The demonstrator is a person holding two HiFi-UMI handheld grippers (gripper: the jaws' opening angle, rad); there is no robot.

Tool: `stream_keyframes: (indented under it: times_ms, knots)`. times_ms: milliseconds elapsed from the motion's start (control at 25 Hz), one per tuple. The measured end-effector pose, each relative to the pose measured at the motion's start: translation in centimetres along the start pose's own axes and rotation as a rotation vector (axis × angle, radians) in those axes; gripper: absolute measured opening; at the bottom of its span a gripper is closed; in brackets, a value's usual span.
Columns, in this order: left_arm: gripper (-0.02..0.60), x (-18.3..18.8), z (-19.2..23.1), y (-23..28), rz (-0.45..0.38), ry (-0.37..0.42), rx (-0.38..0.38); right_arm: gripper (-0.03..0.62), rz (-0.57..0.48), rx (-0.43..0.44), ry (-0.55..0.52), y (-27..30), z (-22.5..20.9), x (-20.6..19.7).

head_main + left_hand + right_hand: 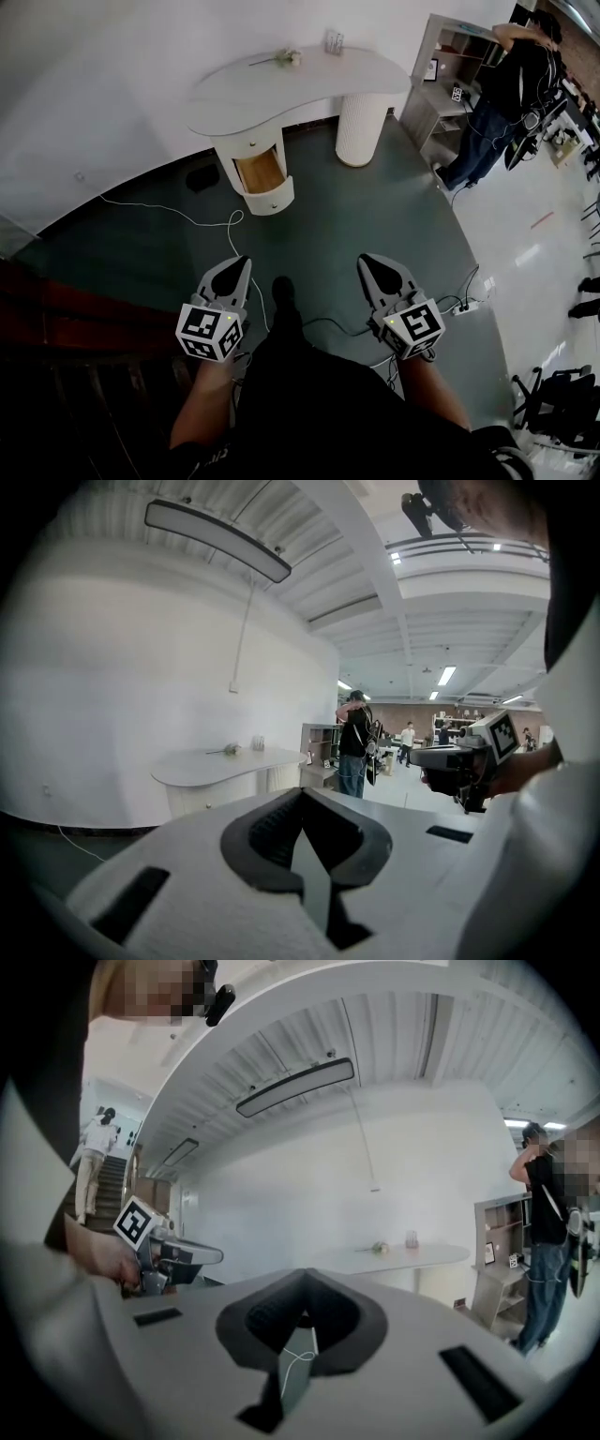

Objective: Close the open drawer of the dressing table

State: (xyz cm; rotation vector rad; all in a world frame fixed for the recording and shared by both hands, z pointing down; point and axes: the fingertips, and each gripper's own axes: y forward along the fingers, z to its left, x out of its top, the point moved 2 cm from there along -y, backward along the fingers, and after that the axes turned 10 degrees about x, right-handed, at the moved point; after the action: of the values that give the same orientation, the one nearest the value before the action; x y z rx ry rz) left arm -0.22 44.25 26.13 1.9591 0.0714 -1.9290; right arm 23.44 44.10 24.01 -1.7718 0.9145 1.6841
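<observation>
Left gripper (234, 265): jaws pressed together, empty.
Right gripper (370, 263): likewise pinched closed, nothing held.
Risk: I see a white cable (178, 217) across my path (it could snag a foot), and an off-centre push may skew the drawer (267, 192).
Drawer position: pulled out under the dressing table (309, 80), well ahead of both grippers, untouched.

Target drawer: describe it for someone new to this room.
A white curved dressing table stands against the wall. Under its left end is a rounded cabinet; the open drawer juts from its base. Only it shows tan wood; the ribbed column alongside is plain white.
</observation>
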Motion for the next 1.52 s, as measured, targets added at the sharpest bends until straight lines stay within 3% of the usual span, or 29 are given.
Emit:
stream_keyframes:
  times_ms: [280,480,680,920,1120,1520]
  knots:
    - [0.008,1.5,4.8,12.0,0.011,0.000,-0.060,0.005,0.071,-0.025,-0.035,8.6,-7.1,-0.4]
    - [0.008,2.8,10.5,20.4,0.043,0.025,-0.092,0.005,0.137,-0.015,-0.029,17.5,-11.7,-1.0]
    - [0.008,3.1,16.2,26.9,0.083,0.070,-0.120,0.005,0.096,0.020,0.050,26.5,-14.3,0.0]
    - [0.008,1.9,18.8,31.4,0.128,0.027,-0.121,0.005,0.172,0.092,0.063,31.8,-16.1,-1.4]
    - [0.008,0.4,19.7,34.0,0.184,-0.031,-0.105,0.005,0.180,0.120,0.110,34.6,-19.1,-2.0]
    - [0.008,1.3,20.5,40.9,0.243,-0.006,0.026,0.005,0.165,0.207,0.161,38.6,-28.0,-3.2]
